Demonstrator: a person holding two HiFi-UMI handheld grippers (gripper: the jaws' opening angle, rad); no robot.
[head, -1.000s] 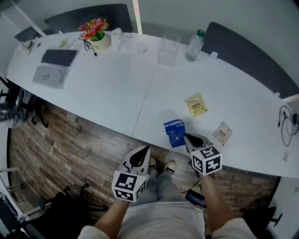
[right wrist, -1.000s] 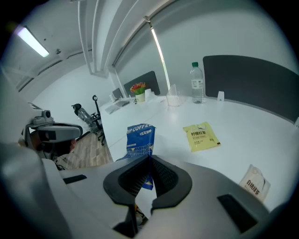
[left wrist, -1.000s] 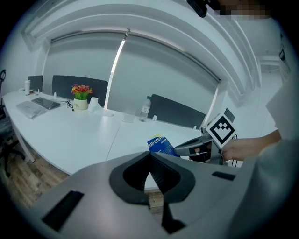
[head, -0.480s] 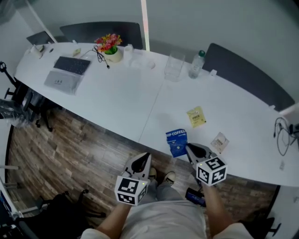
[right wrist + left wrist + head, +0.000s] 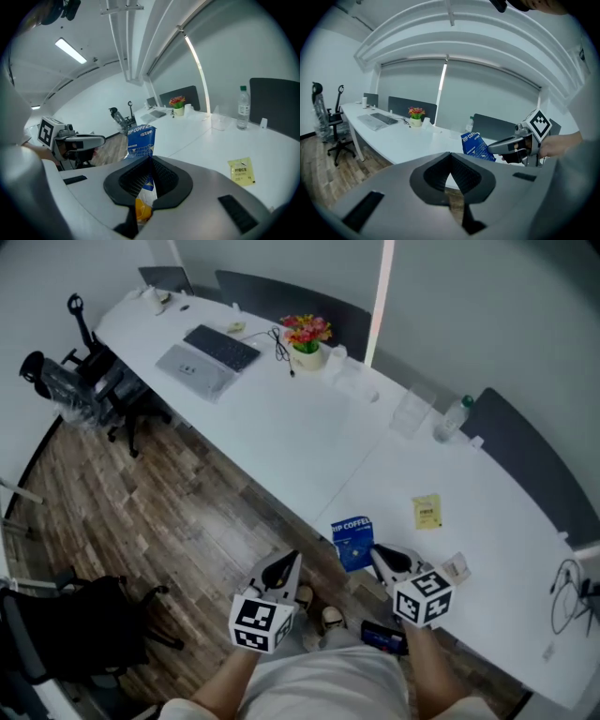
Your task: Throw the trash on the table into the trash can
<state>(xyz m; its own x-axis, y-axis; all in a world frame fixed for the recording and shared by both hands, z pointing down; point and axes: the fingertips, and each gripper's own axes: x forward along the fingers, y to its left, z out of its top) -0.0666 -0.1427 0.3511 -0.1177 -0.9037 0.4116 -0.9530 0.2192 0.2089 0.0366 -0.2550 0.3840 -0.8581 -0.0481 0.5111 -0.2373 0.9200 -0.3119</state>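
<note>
At the near edge of the table (image 5: 281, 427), your right gripper (image 5: 378, 555) clamps the blue drip coffee packet (image 5: 352, 542), your left gripper (image 5: 289, 563) is closed on nothing, and 2 pieces, a yellow sachet (image 5: 427, 512) and a small clear wrapper (image 5: 457, 568), lie uncollected, with no trash can in view.

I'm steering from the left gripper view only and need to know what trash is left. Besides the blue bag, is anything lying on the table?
Observer: Yes, a yellow packet lies flat on the white table, beyond the right gripper.
Operator: Anything else?
Observer: A small pale packet sits near the table's edge, beside that gripper.
Operator: Is the bag really gripped?
Observer: The right gripper view shows its jaws shut on the lower end of the blue bag.
</note>
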